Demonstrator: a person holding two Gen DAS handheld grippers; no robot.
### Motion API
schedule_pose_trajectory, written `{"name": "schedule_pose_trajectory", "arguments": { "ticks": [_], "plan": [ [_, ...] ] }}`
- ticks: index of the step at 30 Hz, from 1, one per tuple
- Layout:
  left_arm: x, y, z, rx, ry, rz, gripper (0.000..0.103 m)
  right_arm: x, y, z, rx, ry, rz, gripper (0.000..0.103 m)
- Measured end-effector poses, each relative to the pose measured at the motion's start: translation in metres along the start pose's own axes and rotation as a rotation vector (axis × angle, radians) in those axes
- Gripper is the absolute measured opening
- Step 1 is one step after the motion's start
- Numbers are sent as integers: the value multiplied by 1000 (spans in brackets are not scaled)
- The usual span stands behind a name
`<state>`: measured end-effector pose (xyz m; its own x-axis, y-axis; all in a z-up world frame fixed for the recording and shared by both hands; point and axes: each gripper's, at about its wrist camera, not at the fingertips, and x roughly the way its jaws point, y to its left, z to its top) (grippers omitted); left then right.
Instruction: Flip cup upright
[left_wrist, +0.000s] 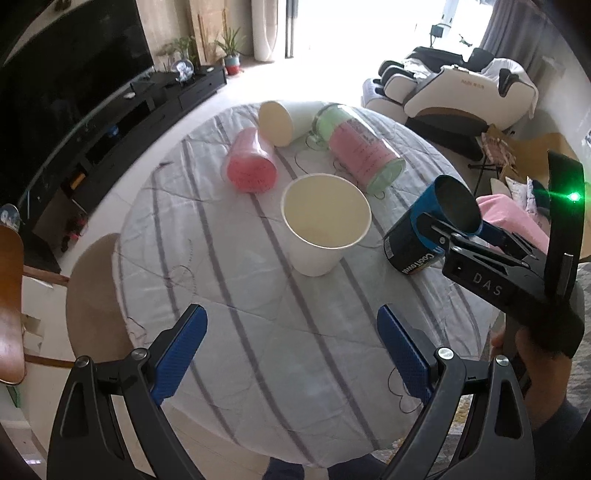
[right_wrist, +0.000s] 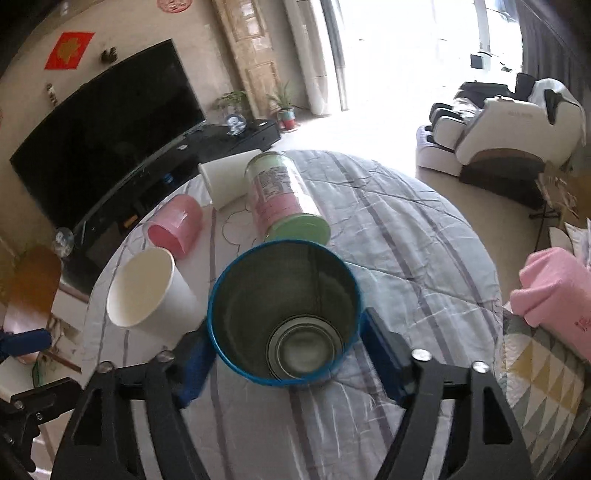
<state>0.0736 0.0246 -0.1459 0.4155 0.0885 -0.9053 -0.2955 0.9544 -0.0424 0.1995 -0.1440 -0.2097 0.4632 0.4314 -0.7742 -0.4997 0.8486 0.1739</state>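
Round table (left_wrist: 229, 295), striped cloth. Near its right edge, right gripper (right_wrist: 286, 354) held the blue cup (right_wrist: 284, 314), jaws clamped on the wall either side, mouth up and tilted (metal lining visible). Toward the far edge: green-lidded jar (left_wrist: 364, 155), pink cup (left_wrist: 251, 164), white paper cup (left_wrist: 284, 120), all on their sides. Centre: second paper cup (left_wrist: 321, 229), upright. Left gripper (left_wrist: 291, 347) over the near edge, jaws wide, nothing between.

White lettering "DAS" is showing on the black body of the right gripper (left_wrist: 460, 230), and "CoolTower" is reading upside down on the dark-labelled blue cup (left_wrist: 417, 240) it is clamping.
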Motion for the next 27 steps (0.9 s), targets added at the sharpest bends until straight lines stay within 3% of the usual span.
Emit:
{"name": "schedule_pose_trajectory", "arguments": {
  "ticks": [6, 15, 21, 27],
  "plan": [
    [-32, 3, -5, 36, -68, -26, 95, -36, 12, -8, 4, -30, -20, 80],
    [-78, -10, -22, 123, -177, -81, 98, -123, 46, -33, -1, -131, -82, 80],
    [-107, -23, -36, 117, -220, -110, 102, -167, 62, -51, -54, -157, -122, 82],
    [-120, -34, -59, 90, -245, -76, 102, -190, 52, -70, -77, -168, -104, 82]
  ]
}}
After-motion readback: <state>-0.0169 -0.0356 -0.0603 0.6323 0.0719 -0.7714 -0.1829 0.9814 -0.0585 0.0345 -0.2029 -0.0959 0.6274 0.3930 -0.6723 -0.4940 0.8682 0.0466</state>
